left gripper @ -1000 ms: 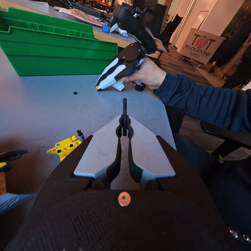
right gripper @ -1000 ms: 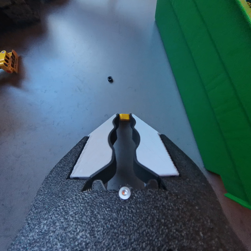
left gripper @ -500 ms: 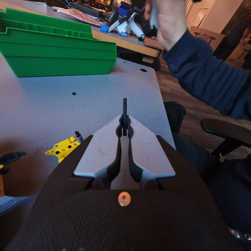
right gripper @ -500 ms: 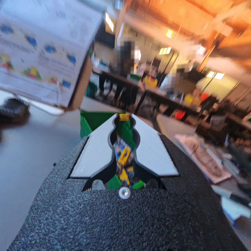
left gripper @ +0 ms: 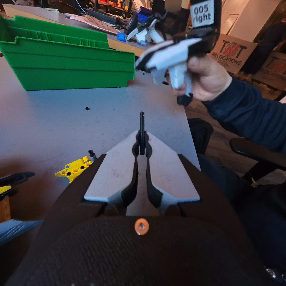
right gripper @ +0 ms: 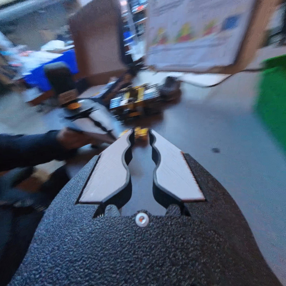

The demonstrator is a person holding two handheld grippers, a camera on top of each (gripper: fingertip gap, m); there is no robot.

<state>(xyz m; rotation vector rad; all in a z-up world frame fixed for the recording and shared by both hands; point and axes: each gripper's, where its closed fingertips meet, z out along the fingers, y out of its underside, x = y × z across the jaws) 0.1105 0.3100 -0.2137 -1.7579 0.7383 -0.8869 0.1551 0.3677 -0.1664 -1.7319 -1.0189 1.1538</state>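
My left gripper [left gripper: 142, 133] is shut on a thin black rod [left gripper: 142, 122] that sticks out forward past the fingertips, above the grey table [left gripper: 46, 123]. A yellow holed brick assembly [left gripper: 74, 169] with a grey-black pin lies just left of its fingers. My right gripper [right gripper: 141, 131] is shut on a small yellow piece [right gripper: 140, 133] at its tips. It also shows in the left wrist view [left gripper: 137, 65], held in a hand above the table's right edge. The right wrist view is blurred; the left gripper [right gripper: 113, 135] appears there at left.
A green bin [left gripper: 69, 61] stands at the back left of the table, and in the right wrist view [right gripper: 272, 99] at right. A small black piece [left gripper: 87, 108] lies on the table. A yellow-black model [right gripper: 139, 99] sits further off. A chair armrest [left gripper: 255, 151] is off the table's right edge. My right fingertips sit around 9 centimetres from my left ones.
The right gripper rose from low over the table, swung up high, then came down to the table's right edge, now pointing left toward the left gripper. The left gripper has barely moved.
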